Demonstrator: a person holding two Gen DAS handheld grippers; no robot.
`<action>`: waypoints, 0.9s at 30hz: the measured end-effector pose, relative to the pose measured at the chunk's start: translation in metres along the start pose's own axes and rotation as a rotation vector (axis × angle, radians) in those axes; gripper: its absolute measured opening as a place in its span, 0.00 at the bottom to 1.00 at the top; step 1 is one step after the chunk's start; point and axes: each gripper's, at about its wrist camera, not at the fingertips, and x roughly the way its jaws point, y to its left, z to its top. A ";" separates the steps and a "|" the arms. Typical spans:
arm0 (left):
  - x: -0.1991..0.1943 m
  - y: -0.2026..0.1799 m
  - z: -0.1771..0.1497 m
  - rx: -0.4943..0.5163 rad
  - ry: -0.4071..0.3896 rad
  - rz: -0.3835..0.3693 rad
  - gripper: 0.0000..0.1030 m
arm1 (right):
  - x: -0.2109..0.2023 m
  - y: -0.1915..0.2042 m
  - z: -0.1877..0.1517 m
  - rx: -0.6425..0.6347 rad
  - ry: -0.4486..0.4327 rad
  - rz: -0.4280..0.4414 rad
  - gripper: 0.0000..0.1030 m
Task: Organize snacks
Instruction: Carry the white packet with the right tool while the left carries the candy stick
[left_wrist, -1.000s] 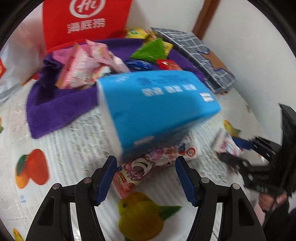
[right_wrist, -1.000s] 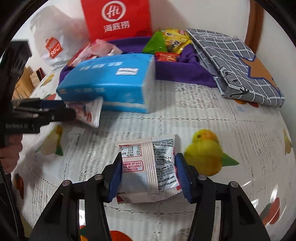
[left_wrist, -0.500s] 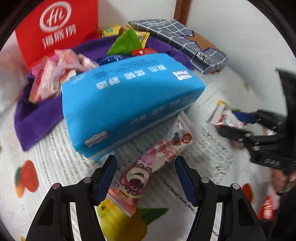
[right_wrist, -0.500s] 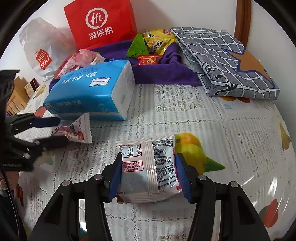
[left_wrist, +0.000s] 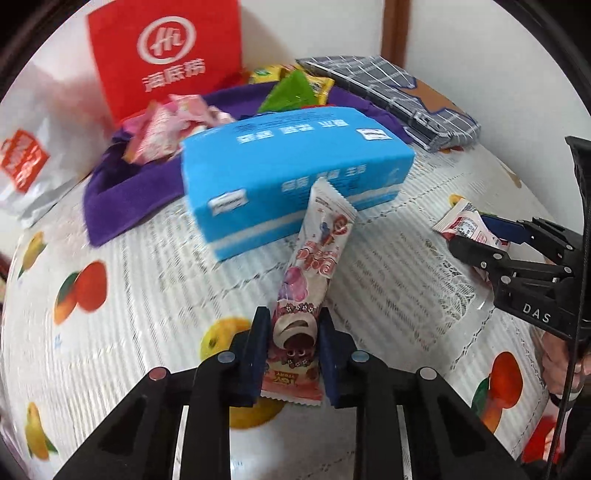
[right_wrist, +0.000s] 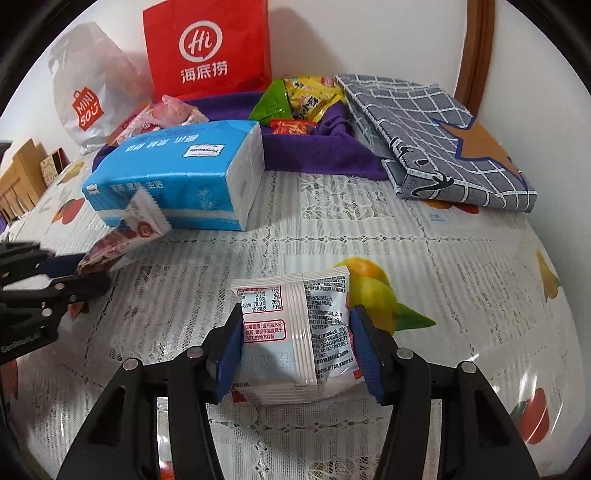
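Observation:
My left gripper (left_wrist: 291, 325) is shut on the lower end of a long pink snack packet (left_wrist: 317, 258), which points up and away toward the blue tissue pack (left_wrist: 291, 170). The same packet (right_wrist: 125, 236) shows in the right wrist view, held off the tablecloth by the left gripper (right_wrist: 79, 271). My right gripper (right_wrist: 295, 332) is shut on a white snack pouch (right_wrist: 295, 332) with its printed back up; from the left wrist view, that pouch (left_wrist: 467, 225) sits in the right gripper (left_wrist: 476, 236). The purple cloth tray (right_wrist: 314, 158) behind holds several snacks.
A red paper bag (right_wrist: 207, 48) and a white shopping bag (right_wrist: 88, 92) stand at the back by the wall. A folded grey checked cloth (right_wrist: 436, 136) lies at the back right. The fruit-print tablecloth (right_wrist: 443, 258) covers the table. A person's hand (left_wrist: 561, 362) holds the right gripper.
The left gripper moved onto the pink packet and its jaws closed on it, lifting its far end. The right gripper kept its hold on the white pouch and barely moved.

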 end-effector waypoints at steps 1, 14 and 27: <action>0.000 0.000 -0.001 -0.009 -0.012 0.009 0.23 | 0.000 0.000 -0.001 -0.002 -0.011 -0.004 0.54; -0.003 0.001 -0.012 -0.081 -0.091 0.049 0.27 | 0.002 -0.003 0.000 0.015 -0.006 0.026 0.57; -0.011 0.005 -0.013 -0.136 -0.066 0.002 0.23 | -0.006 -0.001 -0.001 0.009 -0.035 0.032 0.52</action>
